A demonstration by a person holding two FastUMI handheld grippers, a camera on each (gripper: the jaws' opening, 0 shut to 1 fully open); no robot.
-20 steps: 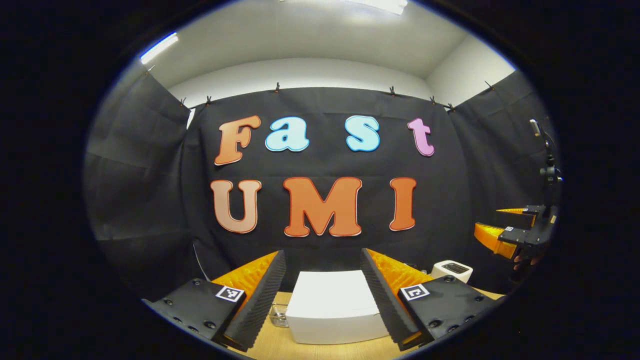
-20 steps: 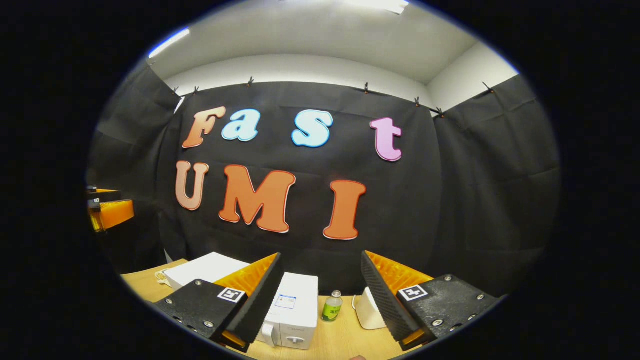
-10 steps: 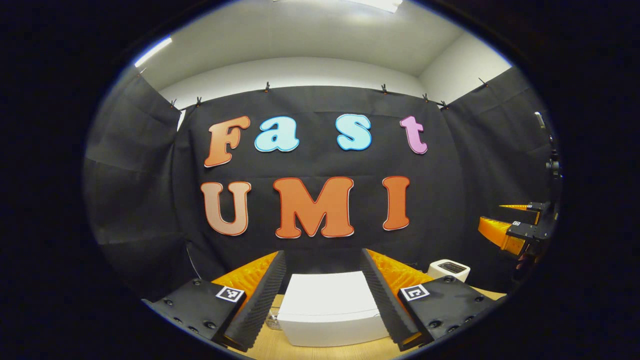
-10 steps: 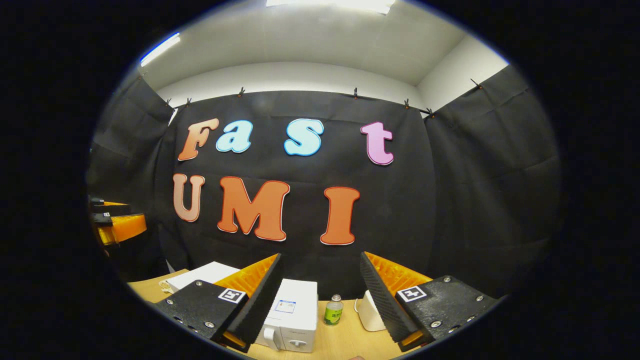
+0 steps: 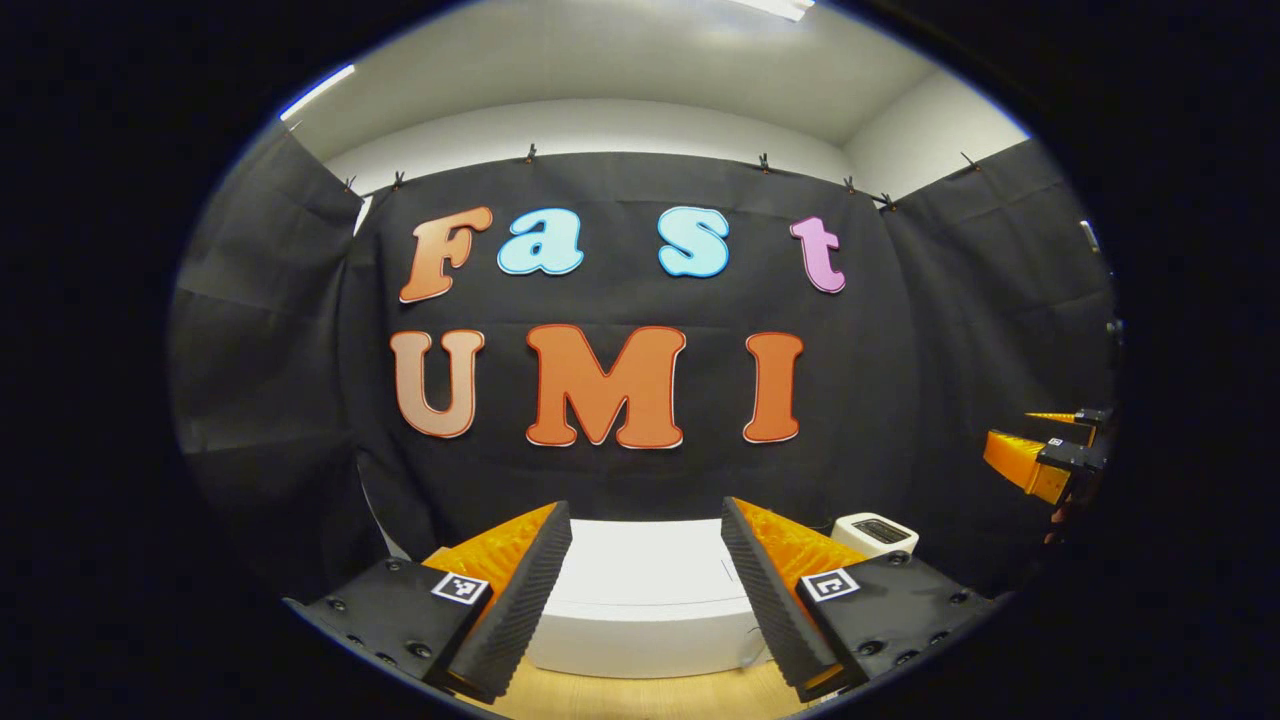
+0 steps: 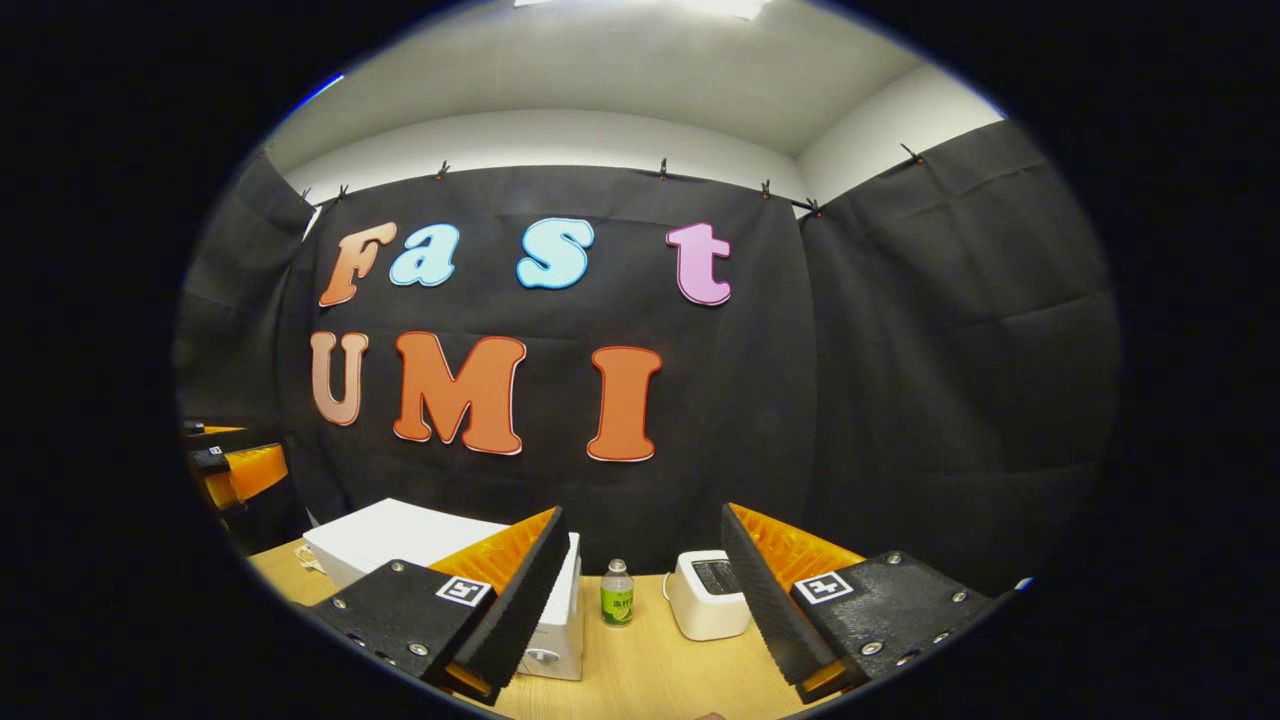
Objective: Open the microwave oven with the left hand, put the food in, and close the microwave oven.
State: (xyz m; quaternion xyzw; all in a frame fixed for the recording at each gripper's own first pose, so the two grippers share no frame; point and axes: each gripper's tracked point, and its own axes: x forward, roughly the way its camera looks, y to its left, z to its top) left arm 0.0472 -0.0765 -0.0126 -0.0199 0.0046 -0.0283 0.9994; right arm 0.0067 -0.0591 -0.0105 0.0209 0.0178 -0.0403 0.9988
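Note:
A white microwave oven stands on the wooden table straight ahead in the left gripper view, seen from above its top, door shut as far as I can tell. My left gripper hangs above it, open and empty. In the right gripper view the microwave oven sits at the left, partly behind my own finger. My right gripper is open with nothing between its fingers. The right gripper appears at the far right of the left gripper view, and the left gripper at the far left of the right gripper view.
A small green-labelled bottle and a white toaster stand on the wooden table to the right of the microwave. The toaster also sits behind my left gripper's right finger. Black cloth walls close the booth behind.
Both views have shifted: the microwave now sits closer and wider under the left gripper. In the right gripper view the toaster has come out from behind the finger, and the scene has slid left.

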